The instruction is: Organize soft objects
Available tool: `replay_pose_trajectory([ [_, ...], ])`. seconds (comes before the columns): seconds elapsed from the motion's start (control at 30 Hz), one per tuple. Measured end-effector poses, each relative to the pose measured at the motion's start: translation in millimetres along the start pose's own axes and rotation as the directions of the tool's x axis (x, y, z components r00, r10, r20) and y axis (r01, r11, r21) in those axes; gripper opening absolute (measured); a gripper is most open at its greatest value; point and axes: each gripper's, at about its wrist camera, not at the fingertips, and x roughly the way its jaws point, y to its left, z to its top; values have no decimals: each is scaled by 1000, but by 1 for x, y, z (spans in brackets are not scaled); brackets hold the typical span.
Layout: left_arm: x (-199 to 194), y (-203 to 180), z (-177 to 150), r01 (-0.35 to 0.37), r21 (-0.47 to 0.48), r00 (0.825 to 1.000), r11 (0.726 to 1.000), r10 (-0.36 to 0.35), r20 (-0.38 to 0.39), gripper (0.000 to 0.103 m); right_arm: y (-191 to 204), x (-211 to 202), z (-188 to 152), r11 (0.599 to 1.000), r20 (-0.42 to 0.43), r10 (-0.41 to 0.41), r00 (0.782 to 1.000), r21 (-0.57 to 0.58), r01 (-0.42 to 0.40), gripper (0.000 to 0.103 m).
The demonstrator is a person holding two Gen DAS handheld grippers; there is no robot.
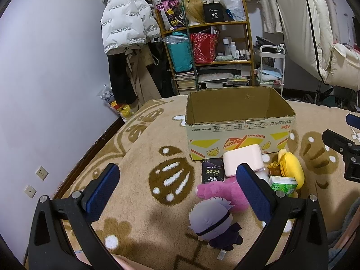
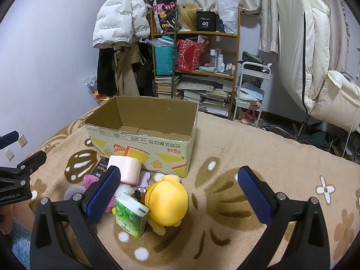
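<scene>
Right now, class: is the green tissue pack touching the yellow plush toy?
Touching. The right wrist view shows the green tissue pack leaning against the yellow plush toy, with no blanket visible between them.

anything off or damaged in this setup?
Minor only. The box has its print upside down, a ragged near rim and a small hole in its far wall; it looks empty. The soft items sit in a jumbled pile in front of it, and the grey-haired doll lies tipped over. Nothing spilled.
</scene>
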Motion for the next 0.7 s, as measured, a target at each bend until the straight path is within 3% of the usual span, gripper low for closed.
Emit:
replay_pose_trajectory([
  [0.37,4,-2,-2,15,-1,1000,1000,-15,-23,102,1,1,0,1000,-2,-9,1000,-9,9,103],
  [0.57,16,-1,-2,63,-24,993,998,-65,-95,102,-2,9,-2,1000,-39,0,999,-5,0,103],
  [0.7,31,2,-3,94,-76,980,993,-105,-171,102,-5,23,-1,1000,-90,18,996,20,-17,103],
])
